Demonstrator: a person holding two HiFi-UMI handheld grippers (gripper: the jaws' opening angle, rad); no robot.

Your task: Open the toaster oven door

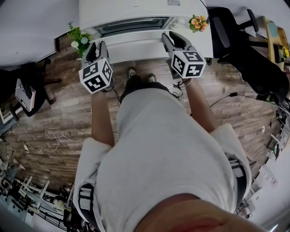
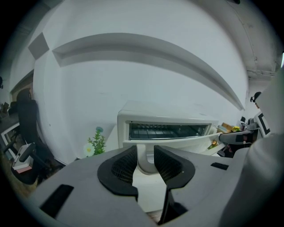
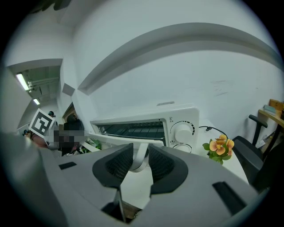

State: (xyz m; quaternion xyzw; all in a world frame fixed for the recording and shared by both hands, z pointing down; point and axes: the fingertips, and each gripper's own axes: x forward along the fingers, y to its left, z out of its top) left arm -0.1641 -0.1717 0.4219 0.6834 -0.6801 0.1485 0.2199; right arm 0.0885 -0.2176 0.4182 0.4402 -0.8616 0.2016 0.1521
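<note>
Wood-plank floor (image 1: 68, 118) fills most of my head view. At 12 o'clock a white table (image 2: 146, 190) carries the one white toaster oven (image 1: 136, 13). Its door (image 2: 168, 142) hangs tilted a little way out from the top, and through the gap I see the dark rack inside.

There are two black office chairs, one at 2 o'clock (image 1: 235, 41) and one at 9 o'clock (image 1: 27, 86).

Both of my grippers are up at the oven front. The left gripper (image 1: 97, 47) sits at 11 o'clock and the right gripper (image 1: 174, 38) at 1 o'clock. Each is closed to a narrow gap with the single white door handle (image 2: 144, 166) filling it.

- **Left gripper view:** the ribbed black pads (image 2: 124, 164) press on either side of the handle's left upright.
- **Right gripper view:** the pads (image 3: 162, 165) clamp the upright at the handle's right end, and nothing else sits between them.

I count two small flower bunches on the table. A white-and-blue one (image 1: 79, 38) stands at the oven's 9 o'clock, and an orange one (image 1: 198, 21) at its 3 o'clock.

Two round dials are stacked on the oven's right panel. The upper one (image 3: 182, 131) shows fully, while the lower (image 3: 179, 146) is half hidden behind my right gripper.
</note>
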